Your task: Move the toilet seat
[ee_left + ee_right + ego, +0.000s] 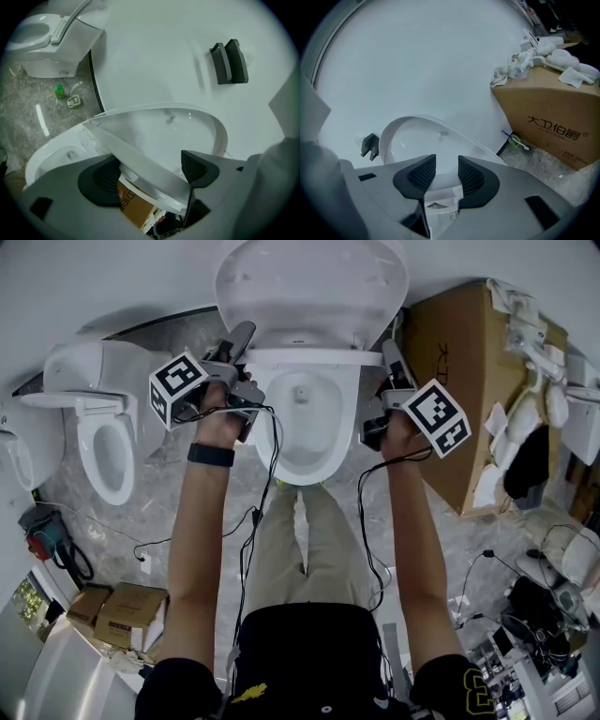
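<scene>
Beside the raised toilet seat [309,287], straddles its edge with left gripper [150,171] spread wide. Pinches the rim with right gripper [442,173].

Soft, even indoor light; strong fisheye bending, dark vignetted corners, slight softness.

The central toilet [305,442] and the left toilet [98,427] are being carried by the grey marbled floor [155,507]; a large cardboard box [469,343], small cartons [117,610] and loose cables [141,545] are being borne there too.
</scene>
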